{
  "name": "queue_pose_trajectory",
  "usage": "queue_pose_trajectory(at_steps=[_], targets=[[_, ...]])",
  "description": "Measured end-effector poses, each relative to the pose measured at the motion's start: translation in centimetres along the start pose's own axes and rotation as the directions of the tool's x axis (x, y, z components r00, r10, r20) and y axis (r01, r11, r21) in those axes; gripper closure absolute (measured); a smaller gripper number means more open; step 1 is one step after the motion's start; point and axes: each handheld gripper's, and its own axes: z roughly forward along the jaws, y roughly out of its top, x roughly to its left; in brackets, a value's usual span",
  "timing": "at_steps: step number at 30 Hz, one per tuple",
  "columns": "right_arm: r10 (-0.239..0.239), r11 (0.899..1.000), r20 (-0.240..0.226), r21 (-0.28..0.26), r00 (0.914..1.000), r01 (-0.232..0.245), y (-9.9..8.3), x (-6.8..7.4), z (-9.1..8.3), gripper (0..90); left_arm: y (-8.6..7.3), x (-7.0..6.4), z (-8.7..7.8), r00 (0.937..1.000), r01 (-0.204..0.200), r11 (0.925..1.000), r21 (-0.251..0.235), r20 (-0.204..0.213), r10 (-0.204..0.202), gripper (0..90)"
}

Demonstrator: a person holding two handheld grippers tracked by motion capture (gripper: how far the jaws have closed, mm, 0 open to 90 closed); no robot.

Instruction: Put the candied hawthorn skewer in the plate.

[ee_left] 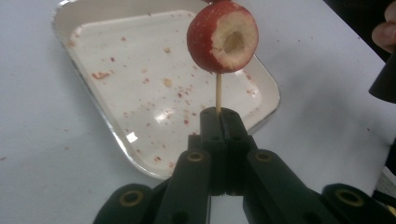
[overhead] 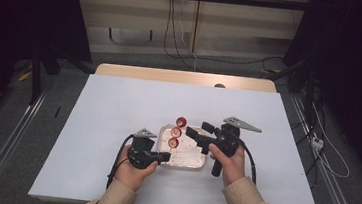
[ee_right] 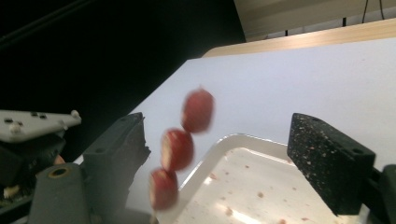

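Left hand (overhead: 132,170): it is being held low near the front edge of the counter (overhead: 108,110), the forearm coming in from below in a tan sleeve (overhead: 111,201), the wrist being turned so that the tool is pointing toward the tray.
Left tongs (ee_left: 218,112): the jaws are being pressed together on the lower end of a thin wooden skewer (ee_left: 218,95), which is being held upright just ahead of them.
Fruit on the skewer: three red pieces (overhead: 176,130) are being carried one above another; in the left gripper view the nearest piece (ee_left: 223,36) is being shown directly above the tongs, its cut pale face with a hollowed core being turned toward the camera.
Right hand (overhead: 231,162): it is being held slightly farther forward than the left hand, the grip being wrapped from below and the tool being angled toward the skewer.
Right tongs (overhead: 201,131): the jaws are being held wide apart, nothing being gripped; in the right gripper view the skewered fruit (ee_right: 177,149) is being seen between them, nearer the left-hand jaw, blurred; whether it is being touched cannot be told.
Tray (overhead: 202,165): a shallow metal tray, speckled with red crumbs, is being left on the counter just below and ahead of both tongs.
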Motion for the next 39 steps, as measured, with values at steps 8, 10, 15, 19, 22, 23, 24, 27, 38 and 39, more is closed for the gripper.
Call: queue_pose_trajectory(at_steps=[8, 10, 15, 19, 22, 23, 24, 27, 38, 39], targets=[[-0.002, 1.0, 0.013, 0.006, 0.9999, 0.002, -0.5, -0.6, -0.7, 15.2, 0.6, 0.9, 0.9, 0.9994, 0.02, 0.9995, 0.026, -0.029, -0.019, 89.9], [-0.006, 1.0, 0.015, 0.002, 0.9999, 0.006, -0.7, -0.8, -0.9, 15.2, 0.9, 0.9, 1.1, 0.9993, 0.02, 0.9995, 0.026, -0.034, -0.019, 89.9], [0.002, 1.0, 0.02, -0.006, 0.9998, -0.002, -0.9, -1.3, -1.6, 15.0, 1.5, 1.2, 2.0, 0.9975, 0.031, 0.9979, 0.056, -0.066, -0.027, 89.6], [-0.005, 1.0, 0.027, -0.011, 0.9996, 0.005, -1.1, -1.6, -2.3, 15.0, 2.0, 1.3, 2.8, 0.997, 0.028, 0.9959, 0.086, -0.074, -0.022, 89.3], [0.004, 1.0, 0.032, -0.019, 0.9995, -0.003, -1.4, -1.8, -3.0, 15.2, 1.9, 1.3, 3.5, 0.9966, 0.035, 0.991, 0.13, -0.079, -0.025, 89.1], [0.004, 1.0, 0.036, -0.021, 0.9994, -0.004, -1.4, -1.9, -3.2, 15.2, 1.9, 1.3, 3.6, 0.9965, 0.034, 0.9901, 0.136, -0.081, -0.023, 88.8], [0.003, 1.0, 0.042, -0.02, 0.9991, -0.002, -1.4, -2.0, -3.3, 15.2, 1.9, 1.3, 3.7, 0.9962, 0.029, 0.9908, 0.132, -0.085, -0.018, 87.8], [0.006, 1.0, 0.047, -0.022, 0.9989, -0.005, -1.6, -2.3, -3.8, 15.2, 1.9, 1.0, 3.9, 0.9957, 0.026, 0.9938, 0.108, -0.091, -0.016, 80.4], [-0.076, 0.997, 0.058, 0.015, 0.9954, 0.075, -2.6, -2.5, -5.0, 15.1, 1.5, 1.4, 0.0, 0.9995, -0.012, 0.9999, -0.01, -0.028, 0.012, 57.5], [-0.084, 0.996, 0.058, 0.022, 0.9948, 0.082, -2.7, -2.6, -5.2, 15.1, 1.4, 1.5, -0.5, 0.9996, -0.025, 0.9993, -0.027, -0.012, 0.025, 55.9]])
